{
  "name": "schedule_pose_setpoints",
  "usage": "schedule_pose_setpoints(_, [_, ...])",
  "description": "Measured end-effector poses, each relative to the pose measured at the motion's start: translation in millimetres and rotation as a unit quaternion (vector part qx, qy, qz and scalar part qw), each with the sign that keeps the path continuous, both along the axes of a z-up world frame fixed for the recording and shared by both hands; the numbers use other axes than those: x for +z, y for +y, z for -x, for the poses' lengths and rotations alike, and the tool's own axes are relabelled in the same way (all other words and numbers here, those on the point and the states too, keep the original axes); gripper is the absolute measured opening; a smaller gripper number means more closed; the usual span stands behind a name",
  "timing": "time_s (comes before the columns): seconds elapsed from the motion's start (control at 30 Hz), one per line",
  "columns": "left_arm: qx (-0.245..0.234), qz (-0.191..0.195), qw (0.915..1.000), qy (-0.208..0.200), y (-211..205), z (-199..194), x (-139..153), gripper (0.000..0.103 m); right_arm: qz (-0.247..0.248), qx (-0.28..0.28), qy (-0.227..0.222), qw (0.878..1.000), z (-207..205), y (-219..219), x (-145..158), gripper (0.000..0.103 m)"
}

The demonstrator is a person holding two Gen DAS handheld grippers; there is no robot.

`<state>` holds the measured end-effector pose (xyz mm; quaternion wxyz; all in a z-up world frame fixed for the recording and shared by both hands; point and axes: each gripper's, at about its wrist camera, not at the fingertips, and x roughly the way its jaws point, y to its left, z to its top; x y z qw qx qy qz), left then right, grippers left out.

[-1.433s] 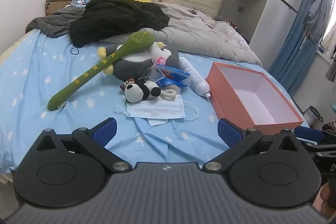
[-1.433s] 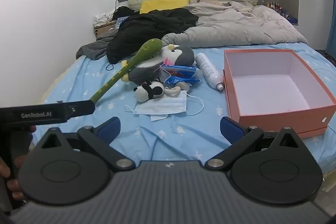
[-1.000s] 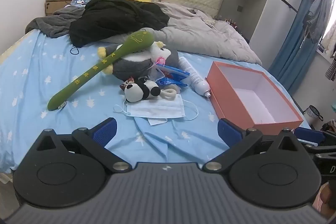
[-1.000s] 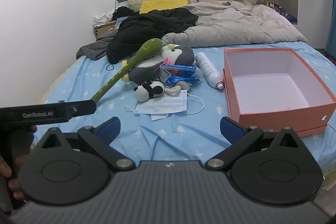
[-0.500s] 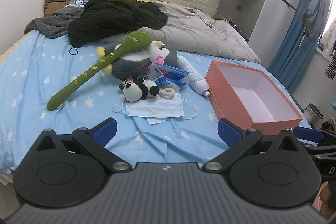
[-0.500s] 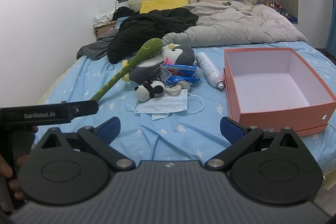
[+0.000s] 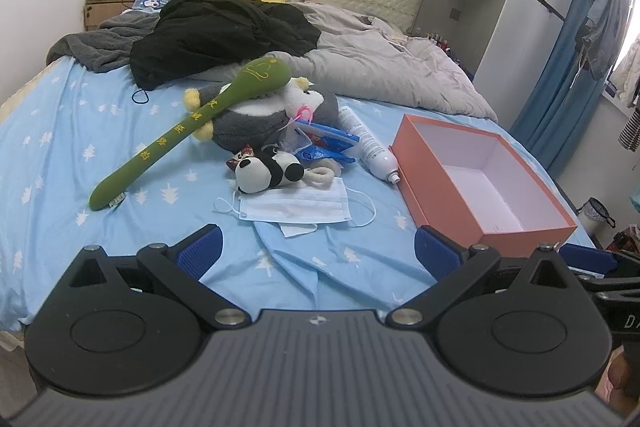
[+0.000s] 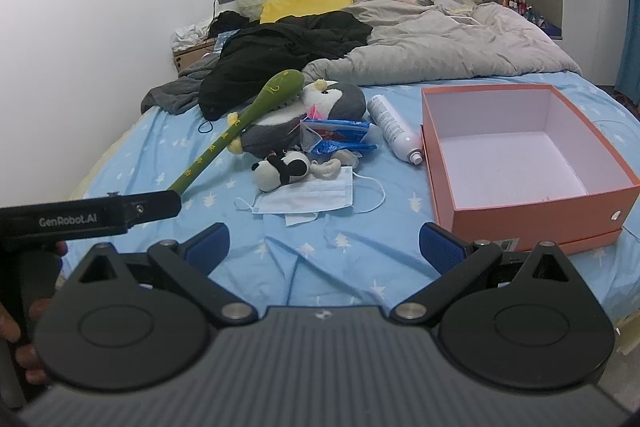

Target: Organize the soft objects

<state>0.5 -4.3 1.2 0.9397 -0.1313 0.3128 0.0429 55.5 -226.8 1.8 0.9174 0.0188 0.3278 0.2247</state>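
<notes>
Several soft toys [image 7: 276, 131] lie heaped mid-bed [image 7: 60, 155], at twelve o'clock from our left gripper [image 7: 318, 253] and right gripper [image 8: 324, 241], both spread wide, empty. At two o'clock sits an open orange box [image 7: 444, 187].

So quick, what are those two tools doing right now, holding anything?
Left tool: open, holding nothing, above the blue bedsheet.
Right tool: open, holding nothing.

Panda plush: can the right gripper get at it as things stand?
Probably yes. The right gripper is open and empty, with only bare sheet between it and the panda plush; the face mask lies partly under it.
</notes>
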Motion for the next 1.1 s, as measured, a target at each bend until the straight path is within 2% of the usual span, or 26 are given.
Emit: schedule_pose_setpoints(1.1, [0.006, -0.006, 0.9999, 0.008, 5.3, -1.4, -8.0, 0.103, 0.002, 0.011, 0.006, 1.0, -3.8, 5.3, -6.5, 0.103])
